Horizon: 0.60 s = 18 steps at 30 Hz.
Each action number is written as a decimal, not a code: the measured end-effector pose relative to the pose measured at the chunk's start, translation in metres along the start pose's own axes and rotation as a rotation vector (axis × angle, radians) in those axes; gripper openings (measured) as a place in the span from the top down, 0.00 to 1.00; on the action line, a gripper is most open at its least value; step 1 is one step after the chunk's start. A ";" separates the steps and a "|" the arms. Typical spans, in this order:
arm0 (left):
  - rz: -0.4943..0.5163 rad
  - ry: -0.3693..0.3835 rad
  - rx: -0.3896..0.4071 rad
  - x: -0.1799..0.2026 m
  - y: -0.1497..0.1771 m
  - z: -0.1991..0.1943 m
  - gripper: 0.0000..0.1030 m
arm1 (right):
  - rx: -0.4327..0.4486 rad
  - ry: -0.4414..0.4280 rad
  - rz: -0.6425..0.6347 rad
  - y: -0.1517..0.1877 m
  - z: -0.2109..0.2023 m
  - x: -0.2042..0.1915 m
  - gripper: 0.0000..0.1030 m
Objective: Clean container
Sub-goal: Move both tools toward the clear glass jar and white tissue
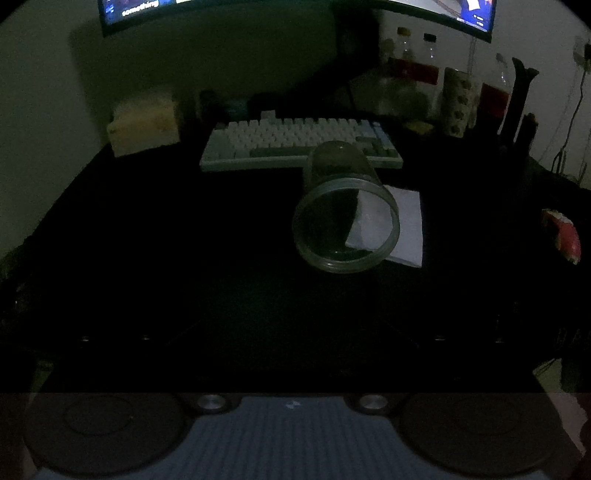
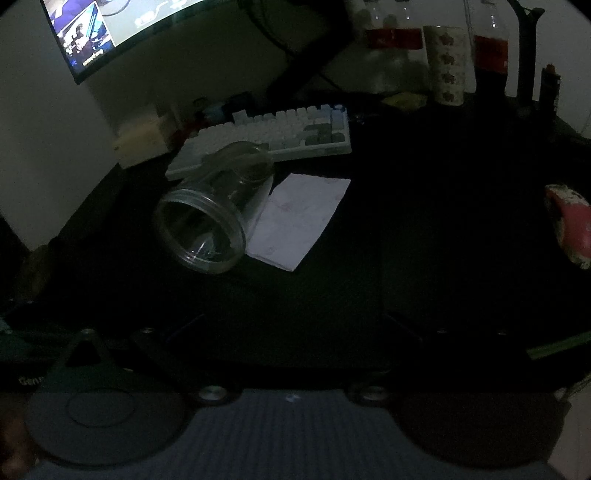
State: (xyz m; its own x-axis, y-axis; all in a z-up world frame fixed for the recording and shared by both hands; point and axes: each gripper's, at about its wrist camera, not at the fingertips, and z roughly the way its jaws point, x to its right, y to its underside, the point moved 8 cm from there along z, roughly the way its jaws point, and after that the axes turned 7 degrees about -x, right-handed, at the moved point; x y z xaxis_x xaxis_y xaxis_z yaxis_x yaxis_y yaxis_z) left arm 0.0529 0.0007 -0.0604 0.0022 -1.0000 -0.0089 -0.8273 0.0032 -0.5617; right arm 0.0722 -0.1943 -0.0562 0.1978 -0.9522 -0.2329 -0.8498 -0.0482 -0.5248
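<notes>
While both tongs (image 1: 291, 328) (image 2: 291, 332) tilt down at the dark desk (image 1: 184, 240) — spread wide, empty — the clear container (image 1: 345, 218) lies sideways.

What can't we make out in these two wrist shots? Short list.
- Both views: gripper fingers are lost in the dark against the black desk; no fingertips visible.
- Both views: whether the clear container is dirty inside; dim light and reflections hide it.
- Right wrist: marks on the white paper are too faint to read.
- Left wrist: red object is cut off by the fisheye edge; unidentifiable.
- Both views: monitor cropped at top.
</notes>
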 end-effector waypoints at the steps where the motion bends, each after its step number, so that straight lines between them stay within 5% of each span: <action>1: -0.004 0.002 0.002 0.000 0.000 0.000 0.00 | 0.001 0.001 -0.002 0.000 0.000 0.000 0.00; 18: -0.028 0.009 0.052 0.006 -0.010 0.020 0.00 | 0.007 -0.005 -0.107 -0.005 0.010 0.001 0.00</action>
State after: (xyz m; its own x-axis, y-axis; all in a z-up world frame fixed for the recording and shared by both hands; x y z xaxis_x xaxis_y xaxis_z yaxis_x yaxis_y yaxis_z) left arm 0.0727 -0.0050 -0.0708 0.0194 -0.9997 0.0144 -0.7969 -0.0242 -0.6036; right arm 0.0820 -0.1921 -0.0622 0.2893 -0.9403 -0.1795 -0.8205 -0.1470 -0.5524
